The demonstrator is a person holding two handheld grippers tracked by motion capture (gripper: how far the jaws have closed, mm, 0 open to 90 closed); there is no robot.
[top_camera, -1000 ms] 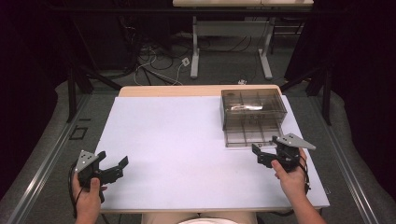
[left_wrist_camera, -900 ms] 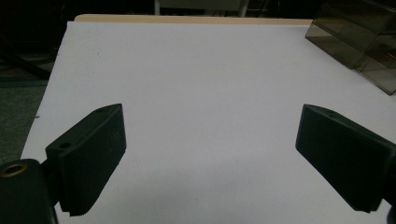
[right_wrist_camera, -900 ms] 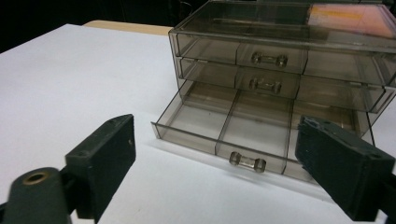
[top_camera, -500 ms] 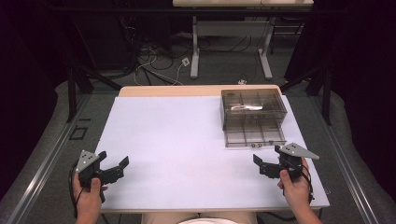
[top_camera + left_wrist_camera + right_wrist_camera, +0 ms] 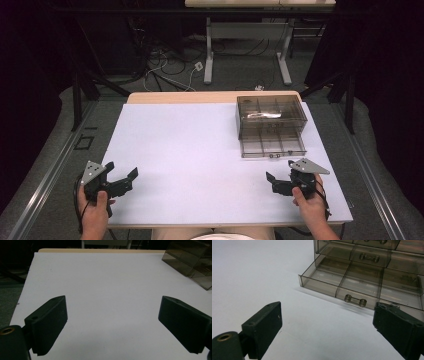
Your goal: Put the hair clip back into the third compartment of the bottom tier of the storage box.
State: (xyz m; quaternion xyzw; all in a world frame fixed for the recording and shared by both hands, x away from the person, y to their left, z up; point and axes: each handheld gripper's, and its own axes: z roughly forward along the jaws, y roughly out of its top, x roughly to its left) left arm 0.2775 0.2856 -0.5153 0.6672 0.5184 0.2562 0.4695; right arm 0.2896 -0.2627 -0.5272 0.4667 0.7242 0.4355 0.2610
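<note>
White table (image 5: 200, 150) carries a smoky clear-plastic drawer cabinet (image 5: 270, 117) at its far right, bottom drawer (image 5: 272, 146) pulled out. Right tongs (image 5: 281, 181) have drawn back toward the person, wide and empty; left tongs (image 5: 122, 180) wide too, suggesting the drawer-opening is done.

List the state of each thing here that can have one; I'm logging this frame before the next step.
bottom drawer: pulled out, nothing seen in its compartments.
upper drawers: pushed in.
drawer box: upright at the table's far right.
left gripper: open, holding nothing.
right gripper: open, holding nothing, near the pulled-out drawer.
</note>
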